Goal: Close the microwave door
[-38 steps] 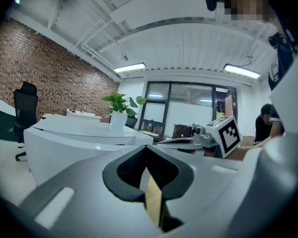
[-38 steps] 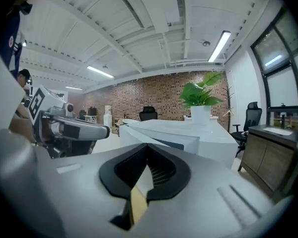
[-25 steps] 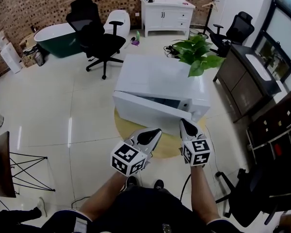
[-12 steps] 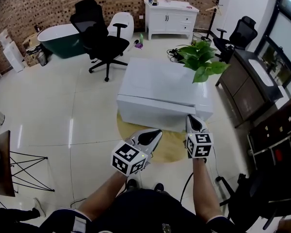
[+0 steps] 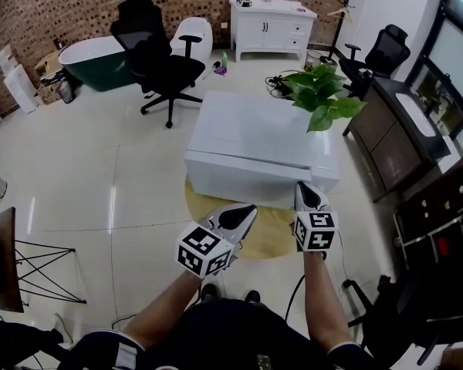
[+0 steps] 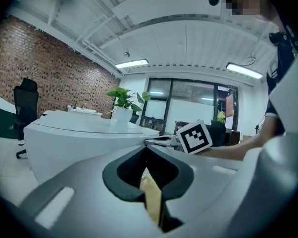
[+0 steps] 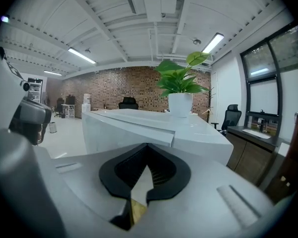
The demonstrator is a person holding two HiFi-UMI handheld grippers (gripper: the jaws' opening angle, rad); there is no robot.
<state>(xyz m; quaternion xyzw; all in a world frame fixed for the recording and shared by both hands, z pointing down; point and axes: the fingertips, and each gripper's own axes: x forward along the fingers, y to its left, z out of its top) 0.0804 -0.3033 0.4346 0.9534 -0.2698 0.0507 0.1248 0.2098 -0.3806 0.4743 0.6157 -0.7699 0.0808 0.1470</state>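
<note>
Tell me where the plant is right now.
In the head view the plant stands on the far right corner of the white microwave, ahead of the right gripper.

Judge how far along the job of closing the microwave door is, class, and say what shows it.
Done: the door looks flush against the white microwave, with no opening in the head view. In hand: nothing. The left gripper and right gripper are both shut and empty, just in front of it. Left: seemingly only drawing the grippers away.
</note>
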